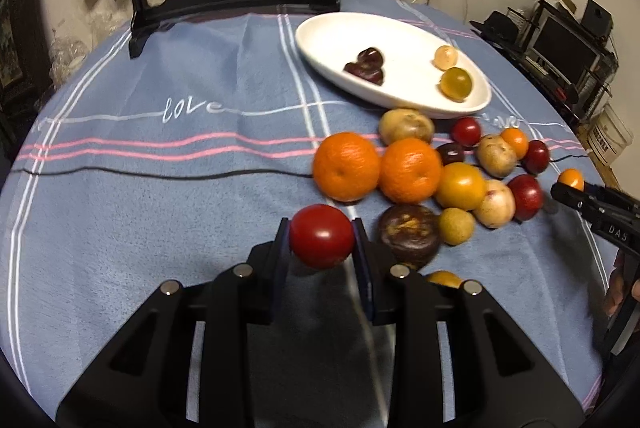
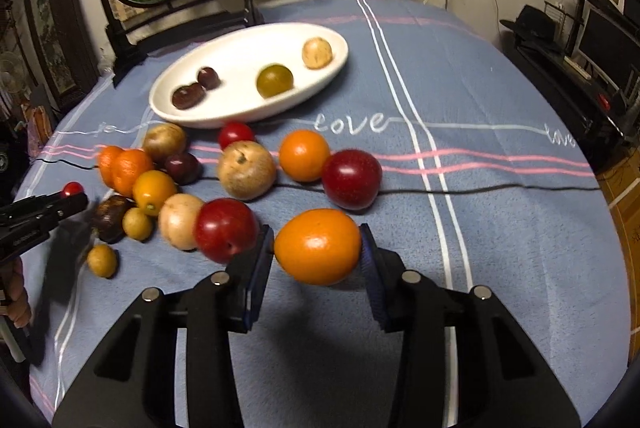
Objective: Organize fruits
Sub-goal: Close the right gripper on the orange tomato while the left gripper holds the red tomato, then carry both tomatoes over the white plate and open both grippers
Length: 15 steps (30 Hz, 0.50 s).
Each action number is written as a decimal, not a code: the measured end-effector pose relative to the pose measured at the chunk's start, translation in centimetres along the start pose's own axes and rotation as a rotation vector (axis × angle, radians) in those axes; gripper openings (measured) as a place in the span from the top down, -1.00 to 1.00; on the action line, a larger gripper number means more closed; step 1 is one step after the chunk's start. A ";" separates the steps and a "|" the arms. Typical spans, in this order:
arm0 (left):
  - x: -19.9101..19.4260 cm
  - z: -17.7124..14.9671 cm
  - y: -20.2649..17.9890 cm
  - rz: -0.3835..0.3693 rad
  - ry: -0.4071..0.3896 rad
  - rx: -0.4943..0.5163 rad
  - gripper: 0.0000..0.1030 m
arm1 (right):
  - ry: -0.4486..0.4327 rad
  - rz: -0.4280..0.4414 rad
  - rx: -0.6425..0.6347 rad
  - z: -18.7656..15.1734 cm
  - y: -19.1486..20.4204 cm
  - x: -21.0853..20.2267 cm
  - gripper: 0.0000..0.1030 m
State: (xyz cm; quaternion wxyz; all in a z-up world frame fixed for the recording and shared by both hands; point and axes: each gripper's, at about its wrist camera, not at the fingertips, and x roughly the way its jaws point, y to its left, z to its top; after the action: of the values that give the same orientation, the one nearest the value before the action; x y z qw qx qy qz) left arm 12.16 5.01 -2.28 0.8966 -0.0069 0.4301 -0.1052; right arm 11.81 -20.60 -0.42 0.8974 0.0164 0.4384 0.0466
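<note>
The tablecloth (image 1: 160, 187) is looking like soft, matt, slightly fuzzy cloth. In the upper right of the left wrist view, the oval plate (image 1: 332, 39) is showing a smooth, glossy white glaze, like ceramic. The red fruit (image 1: 322, 236) at lower centre is shining smooth and glossy, while the two oranges (image 1: 346, 165) above it are showing a dimpled, rough peel. The left gripper (image 1: 320, 240) is appearing as matt black plastic with small shiny metal pins.

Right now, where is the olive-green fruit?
The olive-green fruit lies in the white plate, between the pale round fruit and two dark fruits.
</note>
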 end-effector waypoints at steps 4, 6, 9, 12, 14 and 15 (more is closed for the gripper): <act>-1.6 0.3 -1.5 -0.016 -0.025 0.041 0.41 | -0.052 0.028 -0.030 0.6 0.5 -2.3 0.17; -2.2 0.6 -2.1 -0.025 -0.032 0.054 0.41 | -0.080 0.045 -0.044 1.0 0.9 -3.4 0.17; -3.1 1.3 -2.9 -0.040 -0.038 0.067 0.41 | -0.107 0.075 -0.070 1.6 1.6 -4.7 0.17; -3.6 2.4 -3.4 -0.053 -0.040 0.065 0.41 | -0.117 0.088 -0.100 2.3 2.5 -5.1 0.17; -3.7 3.4 -3.7 -0.058 -0.039 0.060 0.41 | -0.124 0.093 -0.116 2.8 3.0 -5.0 0.17; -3.7 3.8 -3.9 -0.061 -0.039 0.057 0.41 | -0.128 0.098 -0.125 3.3 3.4 -5.0 0.17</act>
State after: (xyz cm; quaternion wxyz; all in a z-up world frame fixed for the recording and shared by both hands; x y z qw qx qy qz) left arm 12.17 1.66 3.35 0.9011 0.0035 0.4088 -0.1446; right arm 11.11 -17.71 5.80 0.9196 -0.0150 0.3749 0.1166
